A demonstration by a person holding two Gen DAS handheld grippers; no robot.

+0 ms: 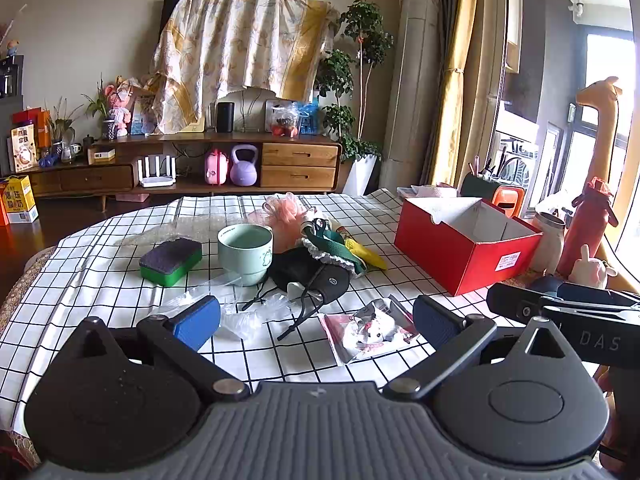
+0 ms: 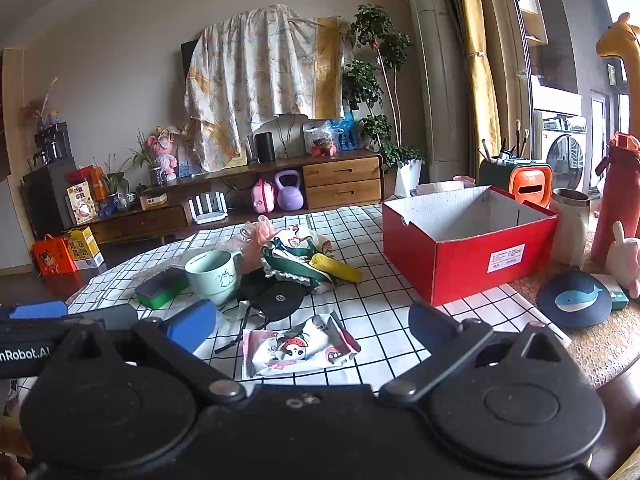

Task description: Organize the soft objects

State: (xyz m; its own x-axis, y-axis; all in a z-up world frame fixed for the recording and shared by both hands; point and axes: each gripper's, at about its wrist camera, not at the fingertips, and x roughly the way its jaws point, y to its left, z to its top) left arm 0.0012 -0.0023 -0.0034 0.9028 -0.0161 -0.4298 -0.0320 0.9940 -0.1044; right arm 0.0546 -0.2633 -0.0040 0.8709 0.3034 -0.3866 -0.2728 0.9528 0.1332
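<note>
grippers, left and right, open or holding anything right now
left gripper: open, holding nothing, above the checked tablecloth.
right gripper: open, holding nothing, over the cartoon packet.

left wrist: low, tabletop ahead | right wrist: same, further right | shared: red box [image 1: 464, 248]

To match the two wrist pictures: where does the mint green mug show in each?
Left wrist: mint green mug, left of centre, between the green sponge and the black pouch.
Right wrist: mug, left of centre, again beside the sponge.
Shared landmark: the red box, at right.
</note>
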